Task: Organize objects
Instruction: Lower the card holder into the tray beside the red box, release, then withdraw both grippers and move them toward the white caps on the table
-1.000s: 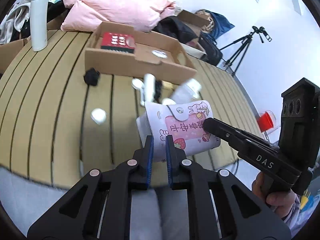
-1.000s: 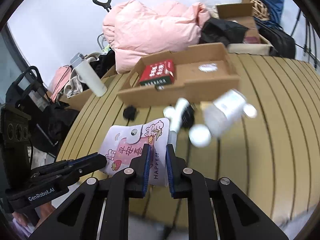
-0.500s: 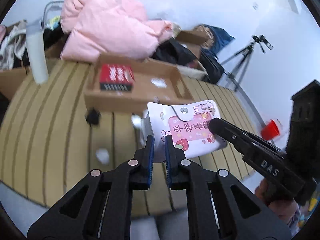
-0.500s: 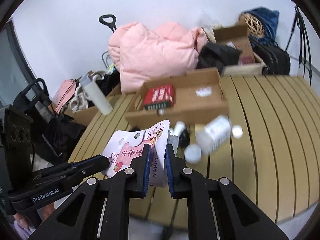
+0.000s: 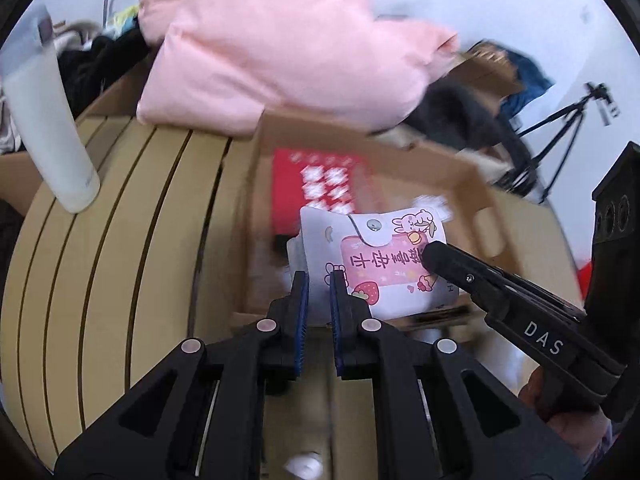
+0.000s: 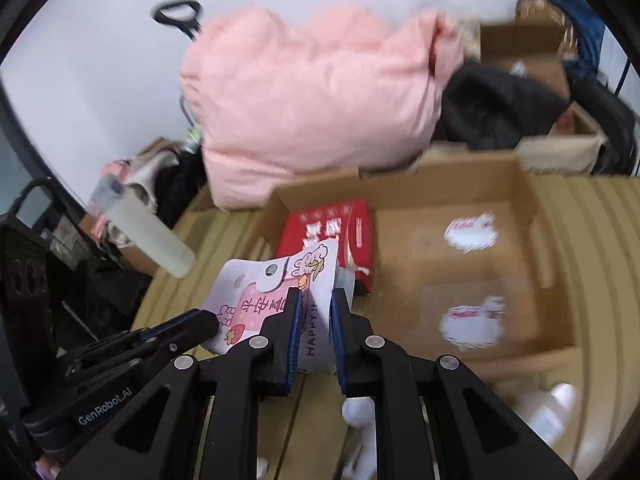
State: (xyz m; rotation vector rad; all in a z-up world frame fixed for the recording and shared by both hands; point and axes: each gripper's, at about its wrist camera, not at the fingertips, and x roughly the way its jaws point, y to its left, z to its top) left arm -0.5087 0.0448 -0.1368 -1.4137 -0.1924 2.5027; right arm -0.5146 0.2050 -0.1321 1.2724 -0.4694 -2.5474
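Note:
Both grippers hold one white and pink snap pouch with cartoon rabbits, lifted over the near edge of a shallow cardboard box. My left gripper is shut on the pouch's left edge. My right gripper is shut on its other edge; it shows from the side in the left wrist view. A red packet lies in the box's left part, just beyond the pouch.
The box sits on a slatted wooden table. A white tumbler stands at the far left. White bottles lie near the front. A pink quilt and bags are piled behind.
Both grippers have carried the pouch up and forward from over the loose bottles to the near edge of the cardboard box. Both stayed shut on it.

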